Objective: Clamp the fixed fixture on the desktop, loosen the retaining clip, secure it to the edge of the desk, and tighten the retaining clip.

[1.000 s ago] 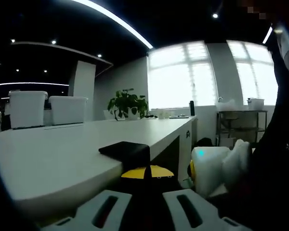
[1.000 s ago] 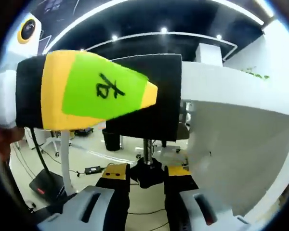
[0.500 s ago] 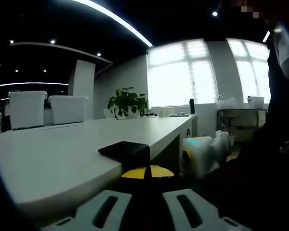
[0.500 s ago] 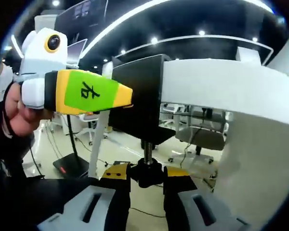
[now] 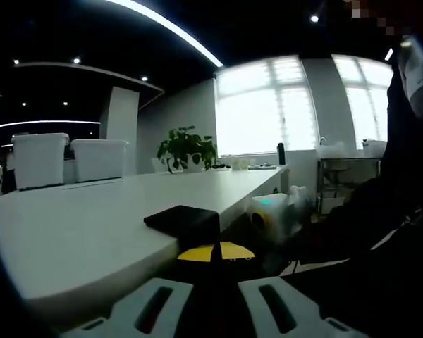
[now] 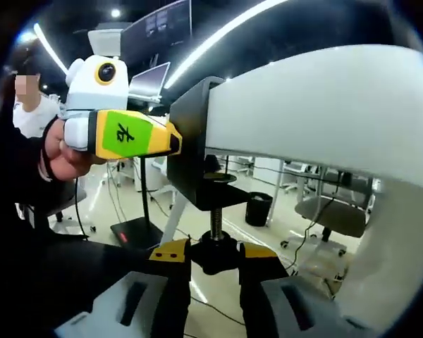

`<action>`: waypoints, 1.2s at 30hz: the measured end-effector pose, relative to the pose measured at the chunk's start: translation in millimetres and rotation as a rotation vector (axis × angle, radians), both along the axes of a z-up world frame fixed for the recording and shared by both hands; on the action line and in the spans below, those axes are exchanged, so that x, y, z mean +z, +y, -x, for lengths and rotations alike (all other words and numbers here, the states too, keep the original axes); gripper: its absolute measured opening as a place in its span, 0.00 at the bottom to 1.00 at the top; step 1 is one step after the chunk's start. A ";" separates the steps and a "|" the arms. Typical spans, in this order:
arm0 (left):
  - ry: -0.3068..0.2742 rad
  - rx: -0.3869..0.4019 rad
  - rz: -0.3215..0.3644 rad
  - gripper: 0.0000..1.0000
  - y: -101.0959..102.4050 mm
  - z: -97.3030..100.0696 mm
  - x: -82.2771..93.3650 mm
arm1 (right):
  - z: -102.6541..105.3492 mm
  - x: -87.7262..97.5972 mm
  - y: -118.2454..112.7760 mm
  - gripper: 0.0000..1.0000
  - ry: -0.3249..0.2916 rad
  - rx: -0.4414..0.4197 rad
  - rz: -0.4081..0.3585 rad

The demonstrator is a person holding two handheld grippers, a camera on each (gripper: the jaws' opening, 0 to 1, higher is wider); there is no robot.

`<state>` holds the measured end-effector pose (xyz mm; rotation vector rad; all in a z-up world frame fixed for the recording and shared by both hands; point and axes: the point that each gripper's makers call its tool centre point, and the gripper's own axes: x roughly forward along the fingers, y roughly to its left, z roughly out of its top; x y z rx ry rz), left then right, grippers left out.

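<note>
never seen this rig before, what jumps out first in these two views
In the right gripper view, the black clamp fixture sits over the edge of the white desk, and the right gripper grips the knob of its screw from below. Beside the clamp, the left gripper, yellow with a green label, presses on the fixture's side. In the left gripper view, a potted plant stands far along the desk before bright windows.

The left claw's (image 6: 178, 139) green label (image 6: 123, 134) bears what looks like 左.
</note>
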<state>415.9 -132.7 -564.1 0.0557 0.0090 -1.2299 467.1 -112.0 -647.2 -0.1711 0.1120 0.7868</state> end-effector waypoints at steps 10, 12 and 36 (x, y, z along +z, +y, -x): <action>0.001 -0.007 0.021 0.02 0.0 1.8 1.3 | -0.7 8.5 -18.7 0.58 -0.044 -0.445 -0.023; 0.004 -0.009 0.030 0.02 1.0 1.0 1.2 | -3.3 6.5 -17.9 0.59 -0.047 -0.520 -0.016; 0.005 -0.016 0.041 0.02 2.2 3.1 2.5 | -7.2 6.8 -5.6 0.23 -0.009 -0.273 0.019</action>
